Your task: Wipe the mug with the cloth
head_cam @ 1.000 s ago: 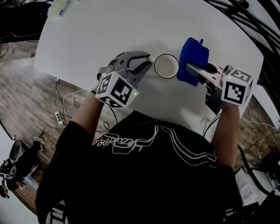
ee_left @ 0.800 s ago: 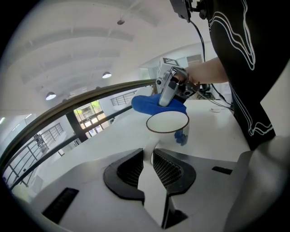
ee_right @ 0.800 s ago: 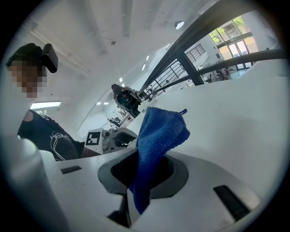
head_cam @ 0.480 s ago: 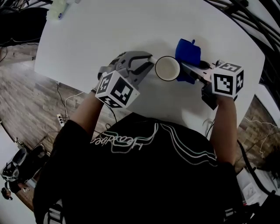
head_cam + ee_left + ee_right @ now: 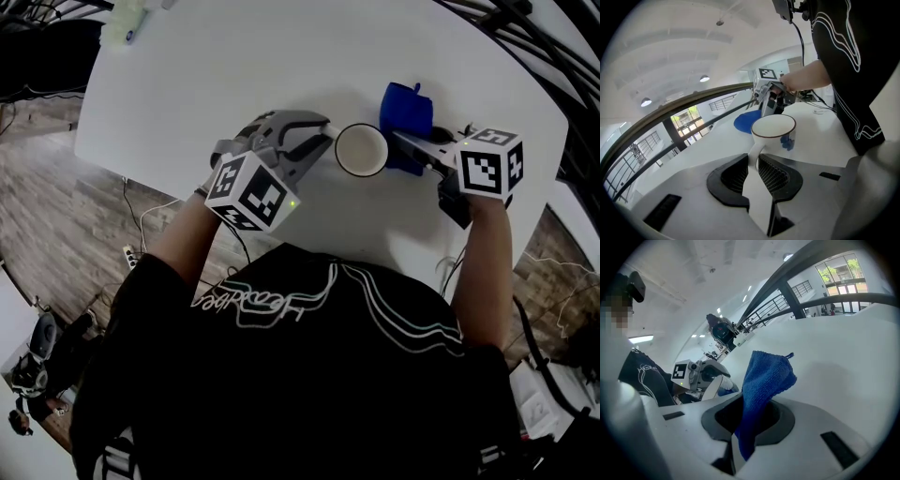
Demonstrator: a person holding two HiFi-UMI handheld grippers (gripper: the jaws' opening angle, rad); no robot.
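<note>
The white mug (image 5: 361, 150), dark-rimmed and upright, is held by its handle (image 5: 753, 152), clamped between the jaws of my left gripper (image 5: 323, 133). Just to the mug's right, my right gripper (image 5: 401, 141) pinches a blue cloth (image 5: 408, 111), which bunches close beside the mug; I cannot tell whether they touch. A white table (image 5: 281, 56) spreads beneath the mug.

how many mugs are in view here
1. The white mug sits between the two tools, its handle clamped in the left tool; the right tool holds the blue cloth just beside it. No other mug shows, none seems hidden.
</note>
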